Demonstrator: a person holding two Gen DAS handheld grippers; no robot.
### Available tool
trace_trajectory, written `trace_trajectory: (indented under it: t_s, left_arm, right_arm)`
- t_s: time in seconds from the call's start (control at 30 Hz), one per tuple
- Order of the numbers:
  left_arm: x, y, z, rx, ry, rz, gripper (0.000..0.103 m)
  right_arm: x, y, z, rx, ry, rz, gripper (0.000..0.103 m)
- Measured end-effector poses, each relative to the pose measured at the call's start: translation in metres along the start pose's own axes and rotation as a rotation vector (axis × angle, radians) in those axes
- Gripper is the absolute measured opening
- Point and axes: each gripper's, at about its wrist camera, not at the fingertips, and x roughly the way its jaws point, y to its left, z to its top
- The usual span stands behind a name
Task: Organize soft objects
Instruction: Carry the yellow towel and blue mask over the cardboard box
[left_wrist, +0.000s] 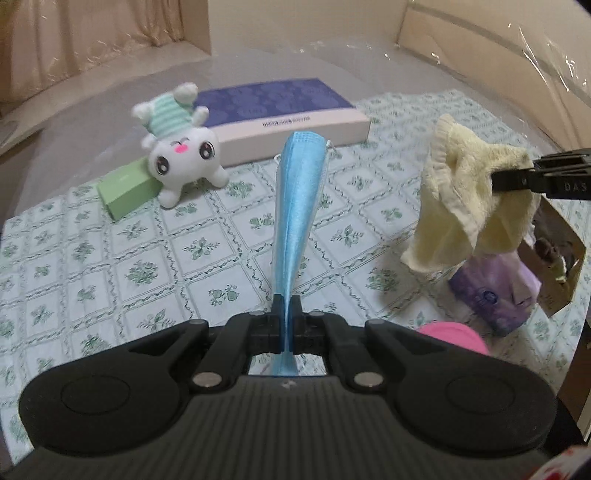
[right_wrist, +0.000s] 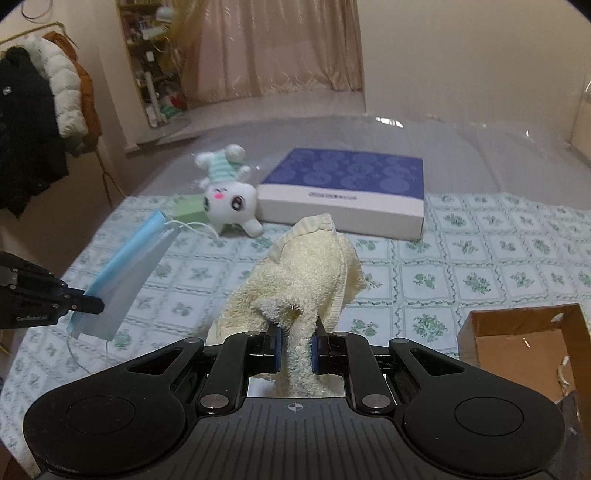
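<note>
My left hand-held gripper (left_wrist: 286, 299): jaws pinched on a blue mask (left_wrist: 297, 206), lifted off the tabletop (left_wrist: 110, 258); my right hand-held gripper (right_wrist: 295, 332): jaws clamped on a cream towel (right_wrist: 306, 269), also raised; cardboard box (right_wrist: 524, 339) near right; farther, plush (left_wrist: 181, 155) upside down against a green block (left_wrist: 125, 190); beyond, navy-lidded box (left_wrist: 280, 110).
</note>
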Motion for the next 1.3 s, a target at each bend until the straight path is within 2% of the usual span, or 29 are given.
trace_trajectory:
  t_s: [0.3, 0.53, 0.83, 1.3]
  left_arm:
    - [-0.072, -0.037, -0.016, -0.055, -0.093, 0.013, 0.001]
    - [-0.105, -0.07, -0.034, -0.098, -0.149, -0.042, 0.001]
    - [-0.115, -0.115, -0.05, -0.13, -0.173, -0.094, 0.001]
    - [-0.103, -0.194, -0.057, -0.17, -0.185, -0.178, 0.001]
  right_arm:
    - [-0.079, 0.003, -0.018, 0.033, -0.099, 0.034, 0.014]
    - [-0.134, -0.014, -0.04, 0.101, -0.175, 0.075, 0.014]
    - [-0.19, -0.047, -0.074, 0.14, -0.241, 0.03, 0.014]
    - [-0.228, -0.088, -0.131, 0.184, -0.259, -0.038, 0.014]
